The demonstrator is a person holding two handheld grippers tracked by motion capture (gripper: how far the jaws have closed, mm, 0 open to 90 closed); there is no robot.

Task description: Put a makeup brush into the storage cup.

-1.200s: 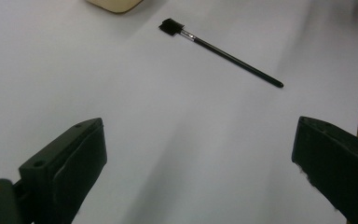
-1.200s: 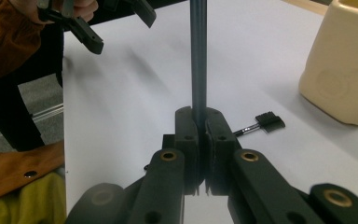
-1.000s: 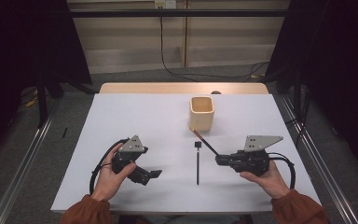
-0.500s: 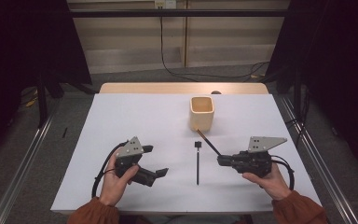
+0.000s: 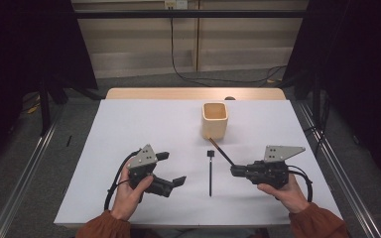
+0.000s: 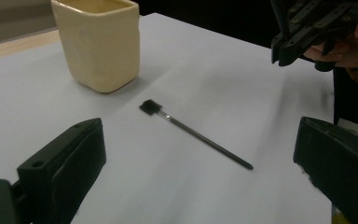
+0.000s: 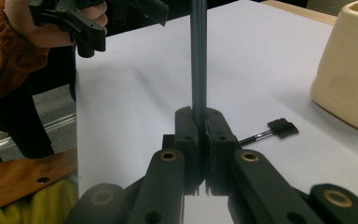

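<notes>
The right tongs (image 5: 234,171) pinch a thin stick (image 5: 221,151). The left tongs (image 5: 171,169) are wide apart near a little brush (image 5: 210,168) on the bench (image 5: 129,124).

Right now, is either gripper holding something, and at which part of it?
The right gripper is shut on a thin dark stick, gripped at its near end. The left gripper is open and holds nothing.
</notes>
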